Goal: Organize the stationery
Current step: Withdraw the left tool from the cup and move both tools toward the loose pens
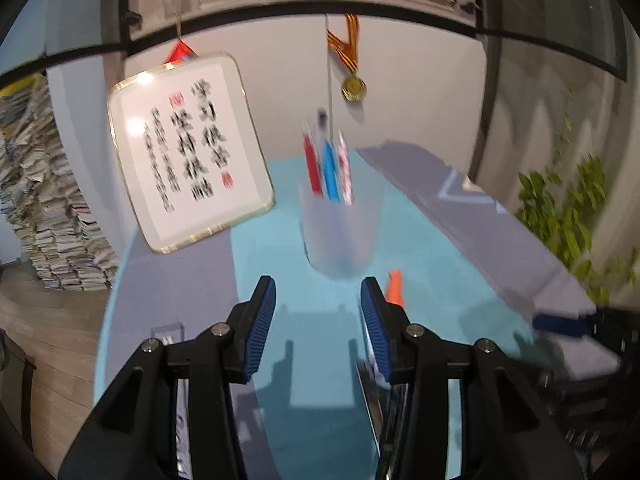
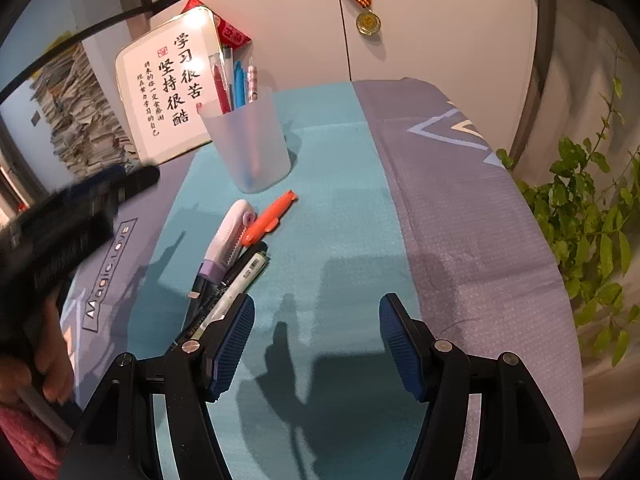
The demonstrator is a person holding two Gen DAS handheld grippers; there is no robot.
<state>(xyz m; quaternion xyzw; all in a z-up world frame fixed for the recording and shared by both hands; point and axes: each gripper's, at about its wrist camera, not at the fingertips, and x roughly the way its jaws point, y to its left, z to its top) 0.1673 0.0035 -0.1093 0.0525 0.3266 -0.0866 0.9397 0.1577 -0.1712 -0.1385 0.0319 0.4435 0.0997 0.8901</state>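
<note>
A frosted plastic cup (image 2: 250,144) stands on the teal mat and holds several pens (image 2: 234,82). It also shows in the left wrist view (image 1: 340,232), blurred, just ahead of my left gripper (image 1: 318,300), which is open and empty. On the mat near the cup lie an orange fish-shaped pen (image 2: 268,218), a white and lilac correction tape (image 2: 228,240), a white marker (image 2: 236,288) and dark pens (image 2: 200,300). My right gripper (image 2: 316,320) is open and empty, to the right of these. The orange pen's tip (image 1: 394,286) peeks past my left gripper's right finger.
A framed calligraphy board (image 2: 168,84) leans on the wall behind the cup. A medal (image 2: 368,22) hangs on the wall. A green plant (image 2: 592,220) stands off the table's right edge. Stacked papers (image 2: 80,120) rise at the left. The table's grey cloth (image 2: 480,220) lies right of the mat.
</note>
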